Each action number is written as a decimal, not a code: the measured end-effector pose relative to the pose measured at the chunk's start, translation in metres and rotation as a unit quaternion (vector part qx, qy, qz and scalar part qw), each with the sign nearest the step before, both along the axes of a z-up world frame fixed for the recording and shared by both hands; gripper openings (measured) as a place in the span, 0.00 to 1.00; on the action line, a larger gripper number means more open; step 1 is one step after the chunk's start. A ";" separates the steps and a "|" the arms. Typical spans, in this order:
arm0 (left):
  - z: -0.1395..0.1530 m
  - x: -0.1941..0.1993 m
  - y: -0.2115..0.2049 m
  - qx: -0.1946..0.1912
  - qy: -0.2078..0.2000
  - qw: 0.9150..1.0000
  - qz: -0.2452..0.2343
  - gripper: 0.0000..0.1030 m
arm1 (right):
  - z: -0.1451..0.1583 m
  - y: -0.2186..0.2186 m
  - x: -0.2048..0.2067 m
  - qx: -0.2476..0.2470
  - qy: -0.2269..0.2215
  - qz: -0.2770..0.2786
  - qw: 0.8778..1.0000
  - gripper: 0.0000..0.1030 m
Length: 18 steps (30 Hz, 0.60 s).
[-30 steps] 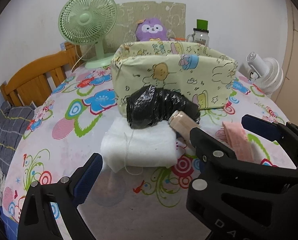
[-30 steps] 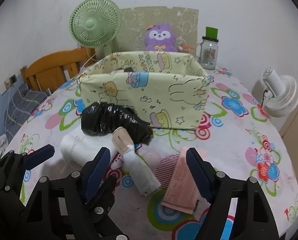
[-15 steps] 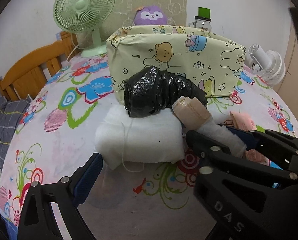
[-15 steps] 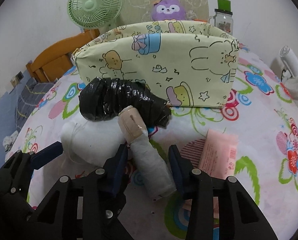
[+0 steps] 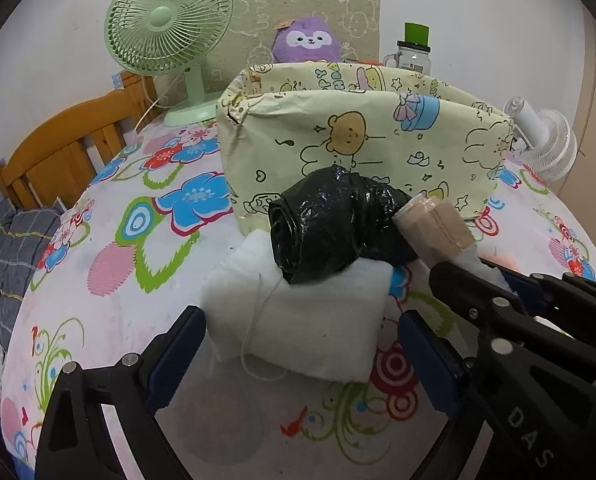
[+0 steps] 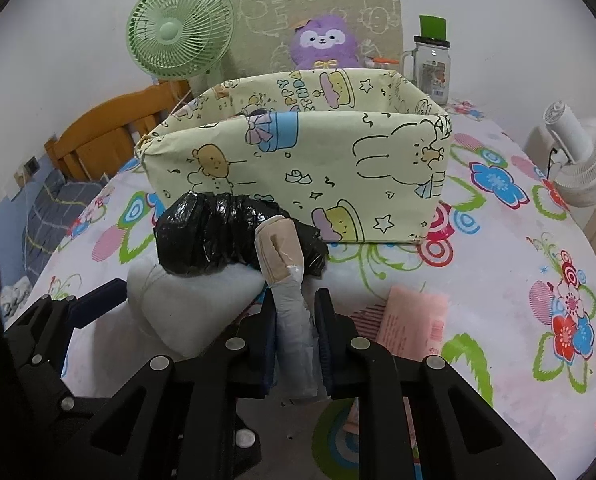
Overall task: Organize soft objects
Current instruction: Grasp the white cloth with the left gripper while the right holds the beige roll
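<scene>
Surface materials of the objects on the table.
Tablecloth (image 6: 497,264): smooth, matt printed sheet. Box (image 6: 337,172): creased printed paper wrap, matt. Bag roll (image 6: 214,236): crinkled glossy black plastic film. Wadding (image 5: 309,320): soft, fluffy white fibre, matt. Roll (image 6: 288,280): beige and grey cloth under clear glossy tape. Pink pack (image 6: 413,316): smooth wrapper. Right gripper (image 6: 296,328): matt black plastic, blue pads, metal screws. Chair (image 5: 58,152): varnished wood. Plush (image 6: 323,46): fuzzy fabric.
</scene>
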<state>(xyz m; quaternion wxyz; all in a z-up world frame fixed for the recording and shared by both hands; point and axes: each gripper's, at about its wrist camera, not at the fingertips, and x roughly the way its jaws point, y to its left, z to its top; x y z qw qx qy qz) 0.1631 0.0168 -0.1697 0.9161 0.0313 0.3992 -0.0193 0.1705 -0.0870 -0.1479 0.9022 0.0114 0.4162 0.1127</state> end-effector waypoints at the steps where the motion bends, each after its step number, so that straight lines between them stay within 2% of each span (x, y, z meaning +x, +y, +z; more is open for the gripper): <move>1: 0.000 0.001 0.000 0.003 0.000 1.000 0.000 0.95 | 0.000 0.000 0.001 0.000 0.001 -0.001 1.000 0.20; 11: -0.006 0.011 -0.004 0.019 0.021 1.000 -0.014 0.94 | -0.003 0.000 0.008 -0.001 0.007 -0.009 1.000 0.20; 18: -0.004 0.005 -0.001 0.007 0.016 1.000 -0.013 0.78 | -0.002 0.000 0.006 -0.002 0.006 -0.007 1.000 0.20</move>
